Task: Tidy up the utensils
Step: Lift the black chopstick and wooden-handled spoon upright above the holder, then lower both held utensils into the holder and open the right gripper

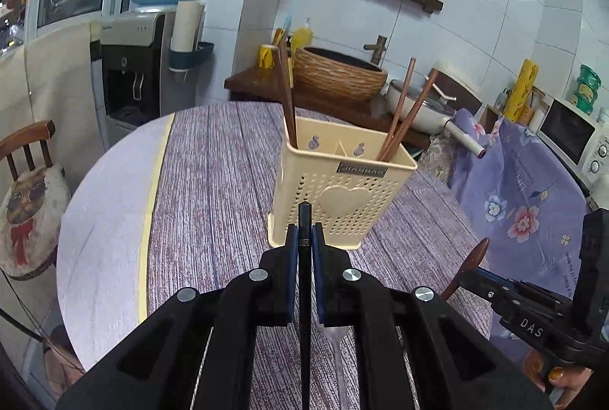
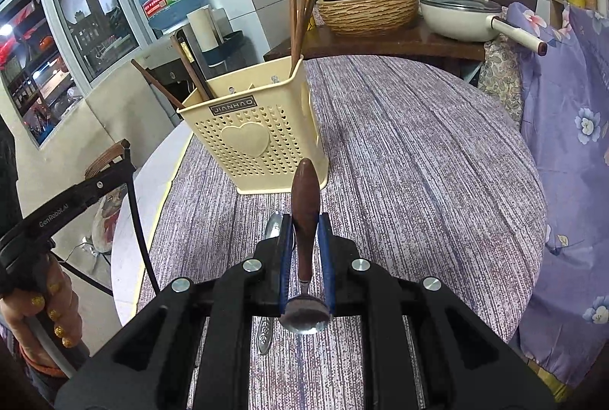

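The left gripper (image 1: 304, 239) is clamped on a thin black utensil handle (image 1: 304, 220) that pokes forward past its blue pads, and the right gripper (image 2: 305, 231) is clamped on the brown wooden handle of a spoon (image 2: 305, 212), metal bowl toward the camera. Both are held above the round table (image 2: 418, 162), just short of the cream perforated utensil holder (image 1: 335, 193). The holder stands upright on the table with 2 compartments, both containing brown chopsticks (image 1: 403, 121); a silver spoon (image 2: 272, 231) lies on the table beneath the right gripper
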`<control>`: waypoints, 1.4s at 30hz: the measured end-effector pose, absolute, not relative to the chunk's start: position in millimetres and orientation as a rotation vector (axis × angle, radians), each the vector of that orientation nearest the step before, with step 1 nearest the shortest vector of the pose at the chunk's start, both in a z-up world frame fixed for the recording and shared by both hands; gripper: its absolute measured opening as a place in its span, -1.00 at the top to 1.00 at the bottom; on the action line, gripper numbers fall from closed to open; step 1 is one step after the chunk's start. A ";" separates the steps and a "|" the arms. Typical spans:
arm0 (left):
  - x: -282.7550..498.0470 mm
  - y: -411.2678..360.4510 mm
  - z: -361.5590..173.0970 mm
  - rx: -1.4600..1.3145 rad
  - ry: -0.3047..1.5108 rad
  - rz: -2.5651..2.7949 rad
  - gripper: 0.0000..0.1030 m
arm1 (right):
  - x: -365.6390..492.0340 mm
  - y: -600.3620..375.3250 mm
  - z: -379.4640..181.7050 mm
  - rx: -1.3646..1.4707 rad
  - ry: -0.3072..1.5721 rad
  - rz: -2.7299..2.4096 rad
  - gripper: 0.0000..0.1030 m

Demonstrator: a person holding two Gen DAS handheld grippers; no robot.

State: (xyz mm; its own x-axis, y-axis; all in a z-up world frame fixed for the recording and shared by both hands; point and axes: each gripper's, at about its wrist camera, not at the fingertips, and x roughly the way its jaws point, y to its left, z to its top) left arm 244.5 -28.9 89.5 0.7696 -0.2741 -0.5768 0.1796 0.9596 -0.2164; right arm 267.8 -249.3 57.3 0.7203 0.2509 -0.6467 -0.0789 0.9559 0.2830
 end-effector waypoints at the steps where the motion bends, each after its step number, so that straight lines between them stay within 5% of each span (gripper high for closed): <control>1: 243.6 -28.9 91.3 -0.156 0.644 -0.252 0.84 | 267.3 -248.6 58.2 0.242 0.744 0.183 0.72; 19: 241.4 -24.5 123.5 -0.142 0.581 -0.277 0.84 | 268.0 -240.3 92.9 0.176 0.693 0.200 0.73; 35: 283.2 -29.2 255.9 -0.166 0.438 -0.306 0.84 | 316.7 -218.6 232.2 0.118 0.512 0.229 0.73; 42: 311.8 -38.5 274.5 -0.154 0.401 -0.228 0.84 | 350.8 -203.2 249.5 0.107 0.472 0.203 0.73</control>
